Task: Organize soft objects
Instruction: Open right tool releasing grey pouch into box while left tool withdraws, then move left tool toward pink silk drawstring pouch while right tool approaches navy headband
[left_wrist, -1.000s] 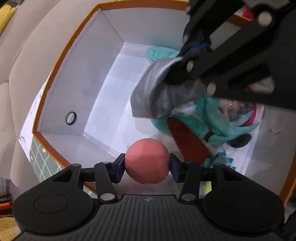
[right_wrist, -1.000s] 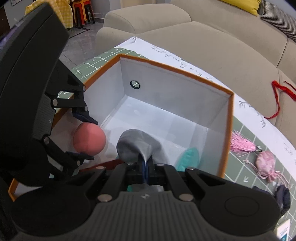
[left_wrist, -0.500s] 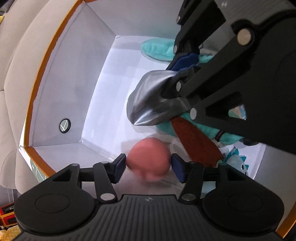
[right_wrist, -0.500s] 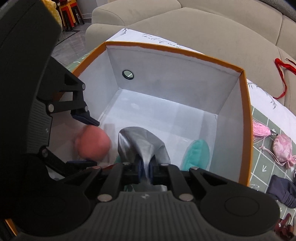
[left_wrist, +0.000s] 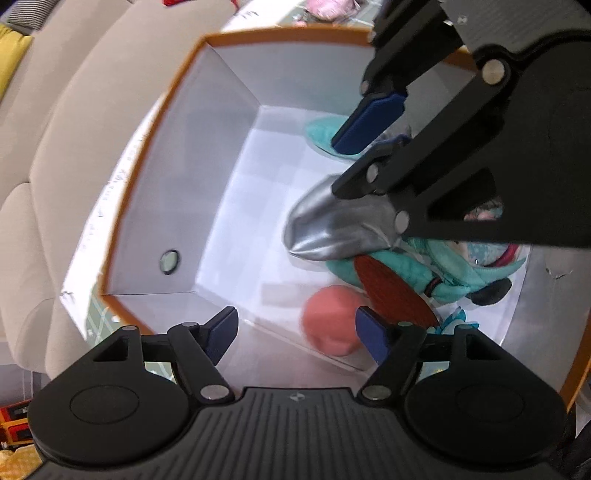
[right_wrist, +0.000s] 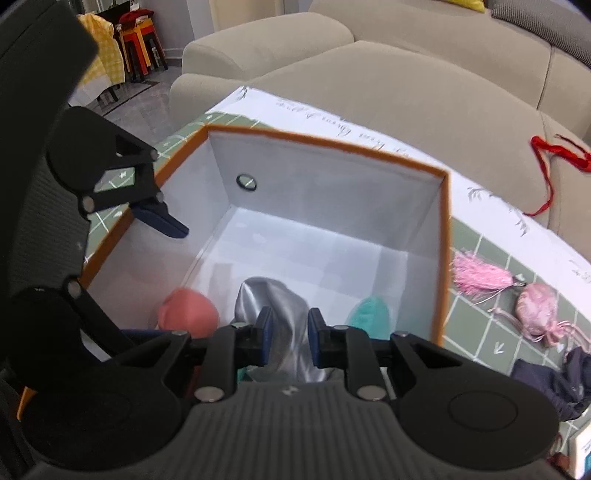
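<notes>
While opening, both grippers' fingers (left_wrist: 221, 330) down-tilted over box (left_wrist: 280, 35).

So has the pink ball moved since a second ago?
Yes. The pink ball has left the left claw, whose jaws have just been opening, and now sits lower in the box, by the teal plush.

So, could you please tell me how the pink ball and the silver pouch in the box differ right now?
The pink ball is round, matte and smooth; the silver pouch is shiny, crumpled and tapered. The ball lies free, low in the box, clear of the wide-open left hand-held gripper; the pouch sits higher, between the pads of the right hand-held gripper, whose jaws have just been opening. The pouch looks larger than the ball. Both are inside the orange-rimmed box.
</notes>
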